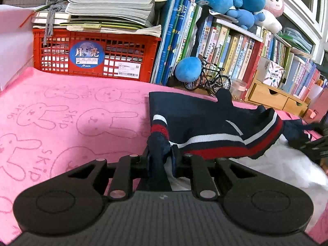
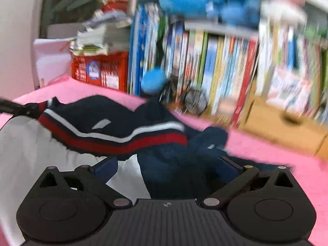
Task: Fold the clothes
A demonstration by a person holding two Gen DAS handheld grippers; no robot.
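1. The left claw point(image 1: 160, 157) is clamped on a bunched corner of a navy garment point(image 1: 205, 121) trimmed with red and white stripes, the cloth pinched right between its fingers.

2. From that pinch the garment runs ahead and off to the right of the left claw, its striped hem point(image 1: 235, 143) marking the long axis, which lies across the view from the left claw toward the right claw.

3. The right claw point(image 2: 167, 168) has its fingers spread wide apart, with dark navy cloth lying in the gap between them; whether the fingers are touching it cannot be told, as the right wrist view is blurred by motion.

4. Seen from the right claw, the striped hem stretches away to the left, ending at the left claw's dark tip at the view's left edge.

5. A white garment point(image 1: 276, 164) lies beneath and beside the navy one, just right of the left claw, all on a pink towel point(image 1: 61, 123) printed with rabbits that covers the bench.

6. Judgement: the left claw holds one end, the right claw is nearer the free end, so any fold turns on the right claw closing on that far end of the hem.

7. A red crate point(image 1: 92, 57) and books point(image 1: 225, 47) stand beyond, well apart from both claws.
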